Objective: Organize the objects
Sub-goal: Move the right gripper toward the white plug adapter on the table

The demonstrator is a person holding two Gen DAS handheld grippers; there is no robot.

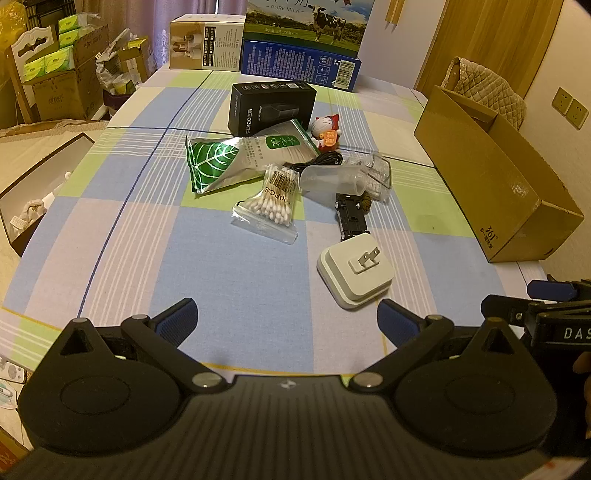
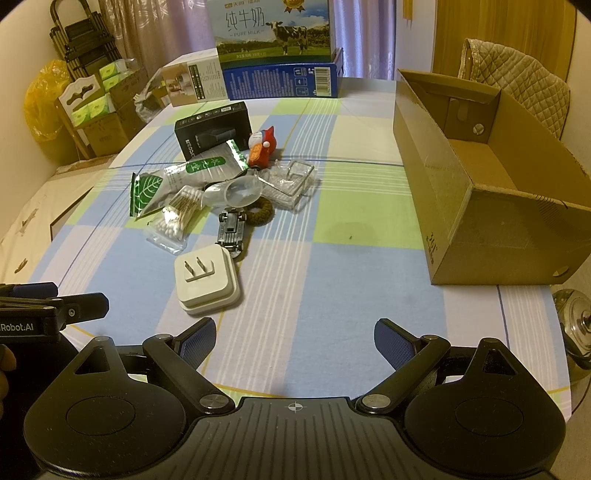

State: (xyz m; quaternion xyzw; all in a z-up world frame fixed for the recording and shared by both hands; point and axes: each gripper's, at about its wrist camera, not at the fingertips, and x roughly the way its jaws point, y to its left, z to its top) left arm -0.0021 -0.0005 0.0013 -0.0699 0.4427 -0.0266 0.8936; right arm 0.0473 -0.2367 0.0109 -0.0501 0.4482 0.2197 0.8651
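A pile of small objects lies mid-table: a white plug adapter [image 1: 354,275] [image 2: 207,279], a toy car [image 1: 351,218] [image 2: 232,230], a bag of cotton swabs [image 1: 271,203] [image 2: 175,218], a green-and-silver pouch [image 1: 236,158] [image 2: 173,177], a clear plastic cup [image 1: 330,179] [image 2: 236,192], a clear case [image 1: 378,173] [image 2: 291,179], a red-and-white figurine [image 1: 327,133] [image 2: 261,146] and a black box [image 1: 271,107] [image 2: 212,127]. An open cardboard box [image 1: 491,177] [image 2: 480,206] stands to the right. My left gripper [image 1: 286,325] and right gripper [image 2: 295,341] are both open and empty, near the table's front edge.
A milk carton box [image 1: 303,22] [image 2: 275,31] on a blue box [image 1: 301,62] [image 2: 280,81] and a beige box [image 1: 205,44] [image 2: 192,83] stand at the table's far end. A brown hair tie [image 2: 262,214] lies by the car. Stacked cartons [image 1: 55,81] fill the left floor; a padded chair [image 2: 517,88] stands behind the cardboard box.
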